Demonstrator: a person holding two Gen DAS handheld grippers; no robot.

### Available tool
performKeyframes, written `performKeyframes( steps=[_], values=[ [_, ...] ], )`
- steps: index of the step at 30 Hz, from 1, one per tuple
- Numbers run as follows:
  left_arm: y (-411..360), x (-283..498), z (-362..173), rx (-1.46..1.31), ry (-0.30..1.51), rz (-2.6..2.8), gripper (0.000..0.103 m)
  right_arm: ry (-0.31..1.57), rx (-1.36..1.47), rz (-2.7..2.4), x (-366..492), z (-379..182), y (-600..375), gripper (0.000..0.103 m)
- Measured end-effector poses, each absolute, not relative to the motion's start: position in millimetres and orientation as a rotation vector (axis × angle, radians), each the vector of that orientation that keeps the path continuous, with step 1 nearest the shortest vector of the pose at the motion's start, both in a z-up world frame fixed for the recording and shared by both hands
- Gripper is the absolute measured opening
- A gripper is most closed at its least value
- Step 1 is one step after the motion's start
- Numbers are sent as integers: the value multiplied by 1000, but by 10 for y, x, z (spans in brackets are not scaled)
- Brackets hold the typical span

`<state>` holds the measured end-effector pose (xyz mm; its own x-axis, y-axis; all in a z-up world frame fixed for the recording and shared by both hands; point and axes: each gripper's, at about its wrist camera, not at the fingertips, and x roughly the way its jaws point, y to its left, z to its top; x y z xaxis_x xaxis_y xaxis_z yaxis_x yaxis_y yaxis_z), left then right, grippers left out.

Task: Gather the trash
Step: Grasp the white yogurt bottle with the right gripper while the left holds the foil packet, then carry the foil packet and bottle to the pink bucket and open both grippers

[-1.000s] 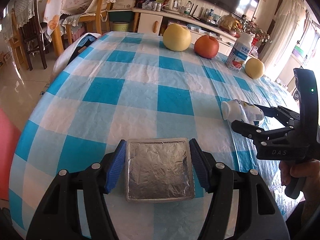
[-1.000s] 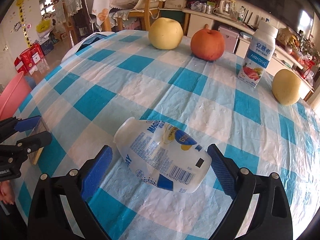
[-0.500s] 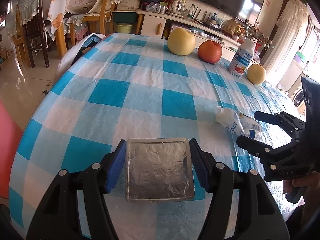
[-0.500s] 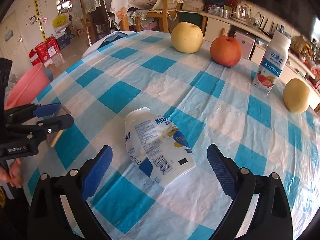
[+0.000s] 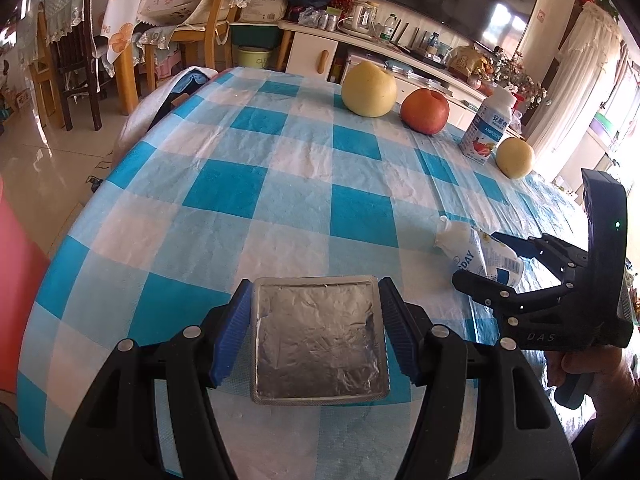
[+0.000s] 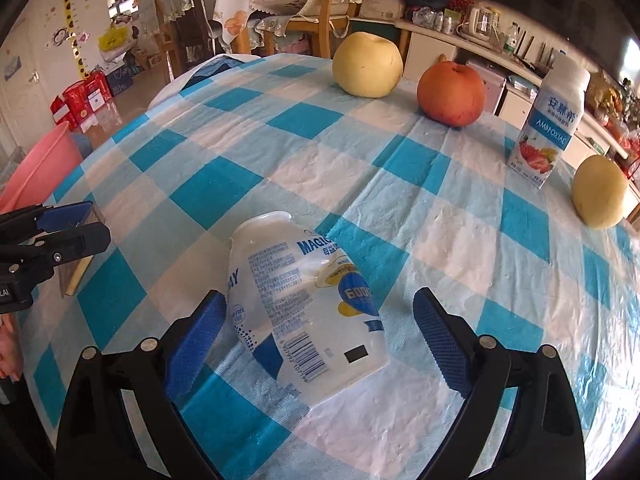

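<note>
My left gripper (image 5: 314,334) is shut on a square foil tray (image 5: 318,336), its blue pads pressed on both sides, over the near edge of the checked table (image 5: 280,184). From the right wrist view the left gripper (image 6: 76,228) and the tray (image 6: 76,276) show at the far left. An empty white drink bottle (image 6: 308,308) lies on its side. My right gripper (image 6: 320,340) is open around it, pads a little clear of both sides. In the left wrist view the bottle (image 5: 480,256) lies between the right gripper's fingers (image 5: 492,264).
At the far side stand a yellow pear (image 6: 368,64), a red apple (image 6: 452,92), an upright yogurt bottle (image 6: 548,124) and a second yellow pear (image 6: 598,192). A pink basin (image 6: 36,164) sits on the floor left of the table. Chairs (image 5: 76,44) stand behind.
The right gripper has moved forward around the lying bottle, which now sits deeper between its open fingers. The left gripper still holds the foil tray with little movement.
</note>
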<state>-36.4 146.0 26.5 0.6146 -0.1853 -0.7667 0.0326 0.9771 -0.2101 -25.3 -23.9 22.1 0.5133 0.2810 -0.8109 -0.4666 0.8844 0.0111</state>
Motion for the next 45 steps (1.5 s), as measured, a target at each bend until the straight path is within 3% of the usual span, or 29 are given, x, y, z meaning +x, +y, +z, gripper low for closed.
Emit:
performKeyframes(
  steps=[1,7,11,13,45],
  values=[
    [1465,-364,274,-186,898,-126,64,929,-225,457,-258,232,-232,74],
    [1502,-383,313,-202,881,-127,64,923,-236,454,-337,265,-181,57],
    [1537,-400,338,-211,867,-126,64,909,-254,434,-380,268,-155,56],
    [1552,-405,352,-212,861,-122,64,904,-256,428,-400,277,-145,43],
    [2007,-659,761,-271,689,-7,64,755,-133,403,-941,683,93,40]
  ],
)
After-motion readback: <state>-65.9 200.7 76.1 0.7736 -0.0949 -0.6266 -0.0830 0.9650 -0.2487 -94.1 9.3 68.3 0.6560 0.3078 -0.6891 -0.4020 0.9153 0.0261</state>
